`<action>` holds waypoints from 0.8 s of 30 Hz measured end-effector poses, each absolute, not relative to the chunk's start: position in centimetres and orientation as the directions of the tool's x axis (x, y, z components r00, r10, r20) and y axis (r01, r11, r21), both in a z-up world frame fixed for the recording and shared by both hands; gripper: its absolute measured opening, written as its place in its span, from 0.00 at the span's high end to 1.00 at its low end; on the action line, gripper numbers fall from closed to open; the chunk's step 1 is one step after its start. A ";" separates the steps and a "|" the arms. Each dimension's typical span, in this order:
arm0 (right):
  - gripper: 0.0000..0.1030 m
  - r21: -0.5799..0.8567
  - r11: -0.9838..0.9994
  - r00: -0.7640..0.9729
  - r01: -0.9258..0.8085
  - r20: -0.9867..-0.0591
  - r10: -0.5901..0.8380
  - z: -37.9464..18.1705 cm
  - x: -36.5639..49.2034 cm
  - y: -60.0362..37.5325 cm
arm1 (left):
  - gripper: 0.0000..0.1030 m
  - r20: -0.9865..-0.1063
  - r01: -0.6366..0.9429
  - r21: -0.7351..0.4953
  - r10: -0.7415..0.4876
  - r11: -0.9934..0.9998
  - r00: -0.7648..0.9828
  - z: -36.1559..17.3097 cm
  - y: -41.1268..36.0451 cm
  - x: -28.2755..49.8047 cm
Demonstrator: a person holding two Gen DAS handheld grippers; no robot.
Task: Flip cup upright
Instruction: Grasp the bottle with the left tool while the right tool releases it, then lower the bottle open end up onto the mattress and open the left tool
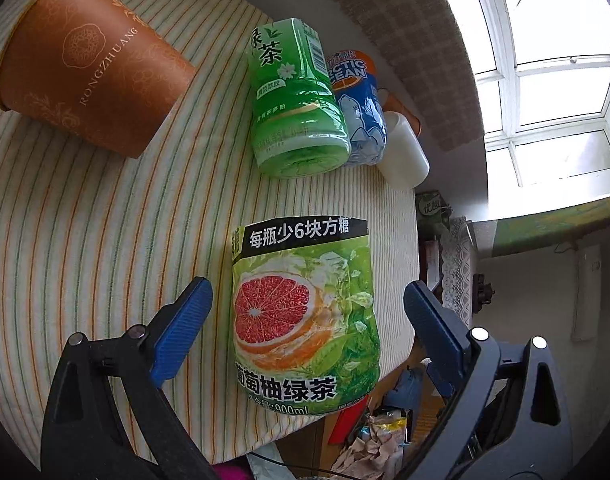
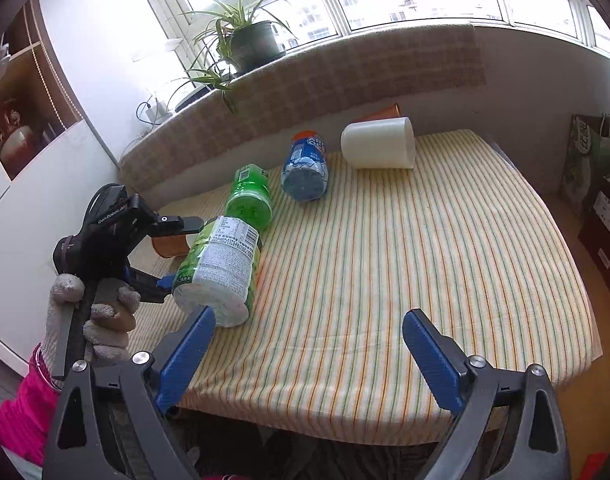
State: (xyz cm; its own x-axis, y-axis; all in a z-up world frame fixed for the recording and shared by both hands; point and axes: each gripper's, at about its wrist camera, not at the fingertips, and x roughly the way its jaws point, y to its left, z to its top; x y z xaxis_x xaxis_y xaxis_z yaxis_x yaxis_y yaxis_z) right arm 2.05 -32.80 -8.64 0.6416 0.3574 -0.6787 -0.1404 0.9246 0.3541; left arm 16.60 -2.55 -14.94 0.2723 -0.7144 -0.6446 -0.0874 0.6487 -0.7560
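A white cup [image 2: 379,143] lies on its side at the far end of the striped table; it also shows in the left wrist view [image 1: 404,151]. A large brown paper cup [image 1: 93,64] lies on its side at the far left. A small orange cup [image 2: 381,113] lies behind the white one. My left gripper [image 1: 308,312] is open, its jaws on either side of a grapefruit green tea bottle [image 1: 305,316] lying on the table, not touching it. In the right wrist view the left gripper [image 2: 173,252] straddles that bottle [image 2: 219,268]. My right gripper [image 2: 309,338] is open and empty above the table's near edge.
A green tea bottle [image 1: 297,108] and a blue Arctic Ocean bottle [image 1: 359,108] lie side by side mid-table. The striped tablecloth [image 2: 425,260] covers the table. A checked cloth [image 2: 345,76] covers the sill wall behind, with a potted plant [image 2: 249,40] above. Clutter lies on the floor.
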 end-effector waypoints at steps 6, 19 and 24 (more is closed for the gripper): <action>0.06 0.350 0.928 0.643 -0.125 -0.684 0.344 -9.1 1.8 -33.0 | 0.16 -0.654 -0.086 -0.752 -0.721 0.654 0.230 -15.9 -4.3 17.5; 0.06 0.330 0.936 0.649 -0.119 -0.687 0.325 -9.3 1.6 -32.8 | 0.20 -0.685 0.000 -0.697 -0.665 0.717 0.297 -13.8 -5.1 16.7; 0.06 0.341 0.934 0.643 -0.112 -0.692 0.329 -9.6 1.8 -33.0 | 0.20 -0.714 0.108 -0.589 -0.578 0.801 0.395 -11.4 -6.2 15.6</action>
State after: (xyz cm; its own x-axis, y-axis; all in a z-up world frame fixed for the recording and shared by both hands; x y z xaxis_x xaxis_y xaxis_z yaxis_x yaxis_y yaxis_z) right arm 1.80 -32.95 -9.56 0.6427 0.3292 -0.6917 -0.1117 0.9336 0.3406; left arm 15.58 -6.22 -11.36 0.3949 -0.5778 -0.7143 0.1076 0.8012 -0.5886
